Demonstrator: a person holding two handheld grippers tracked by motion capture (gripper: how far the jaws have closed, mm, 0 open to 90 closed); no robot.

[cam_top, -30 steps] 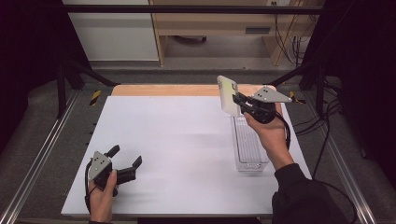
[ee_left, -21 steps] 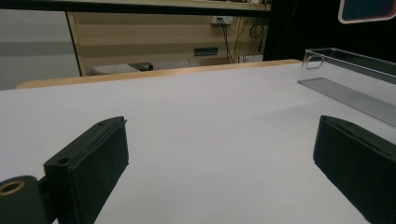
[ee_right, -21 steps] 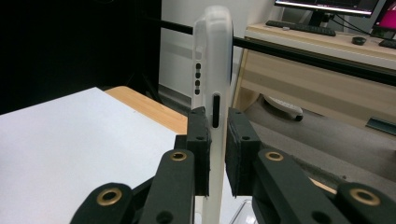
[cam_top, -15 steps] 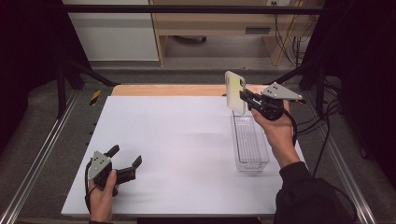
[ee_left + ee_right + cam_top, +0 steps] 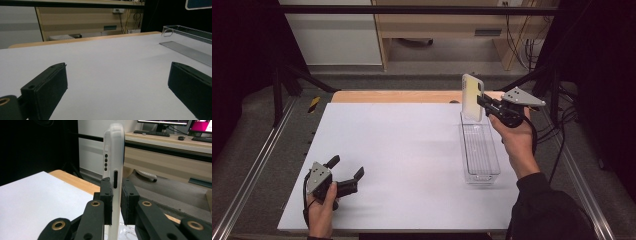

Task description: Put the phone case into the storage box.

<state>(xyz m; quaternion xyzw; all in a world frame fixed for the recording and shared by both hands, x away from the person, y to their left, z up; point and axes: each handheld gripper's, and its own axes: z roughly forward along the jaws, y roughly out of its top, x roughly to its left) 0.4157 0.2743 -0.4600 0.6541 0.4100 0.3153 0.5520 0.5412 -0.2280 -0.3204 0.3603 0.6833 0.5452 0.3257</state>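
Observation:
My right gripper (image 5: 483, 101) is shut on a phone in a pale, clear case (image 5: 472, 97), held upright in the air above the far end of a clear plastic tray (image 5: 480, 152). In the right gripper view the phone (image 5: 114, 157) stands edge-on between the two black pads (image 5: 106, 195), its side buttons facing me. My left gripper (image 5: 346, 172) rests on the white table near the front left corner, jaws wide apart with nothing between them. In the left gripper view the open gripper (image 5: 117, 87) looks across bare white tabletop toward the tray (image 5: 190, 31).
The white table top (image 5: 397, 150) has a wooden strip (image 5: 392, 96) along its far edge. A metal frame rail (image 5: 252, 170) runs down the left side. Cables hang at the far right behind the table.
The right hand has carried the phone a little to the right and slightly up, toward the tray's far end. The left gripper has stayed in place.

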